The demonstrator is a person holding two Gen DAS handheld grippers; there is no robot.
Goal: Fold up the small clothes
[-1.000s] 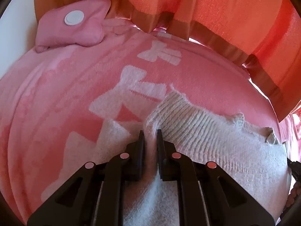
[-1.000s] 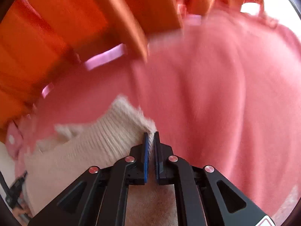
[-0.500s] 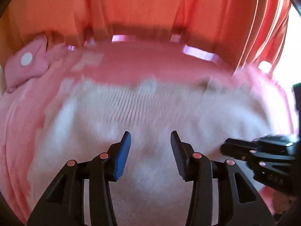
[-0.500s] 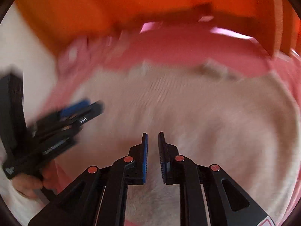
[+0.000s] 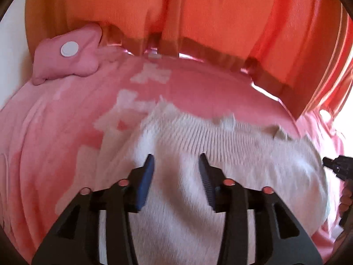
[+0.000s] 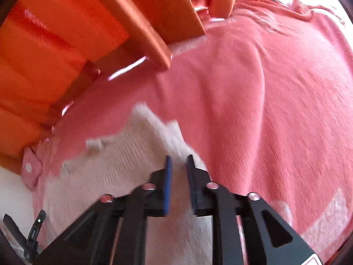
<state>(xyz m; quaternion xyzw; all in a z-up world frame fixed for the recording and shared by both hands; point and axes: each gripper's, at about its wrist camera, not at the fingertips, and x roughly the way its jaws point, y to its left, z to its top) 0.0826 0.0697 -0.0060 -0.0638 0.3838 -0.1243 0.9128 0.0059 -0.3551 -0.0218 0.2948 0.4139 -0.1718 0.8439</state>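
A white ribbed knit garment point(image 5: 231, 154) lies spread on a pink blanket point(image 5: 55, 132). In the left wrist view my left gripper point(image 5: 175, 161) hovers over the garment's left part. Its jaws are opening and stand wide apart, with cloth below them and nothing pinched. In the right wrist view my right gripper point(image 6: 179, 161) is at the garment's point(image 6: 114, 165) right edge. Its jaws are opening, a narrow gap apart, with the white edge showing in the gap and the pads off it. The right gripper point(image 5: 337, 167) also peeks in at the left view's right border, held by a hand point(image 5: 346, 198).
Orange curtains point(image 5: 198, 11) hang close behind the blanket's far edge. A pink stuffed piece with a white disc point(image 5: 68, 50) lies at the far left by a white wall point(image 5: 11, 44). The blanket point(image 6: 275, 110) stretches bare to the right of the garment.
A second ago both grippers were shut on the garment's near corners. Both have since swung across it, come back and let go, and the garment lies spread wider on the blanket.
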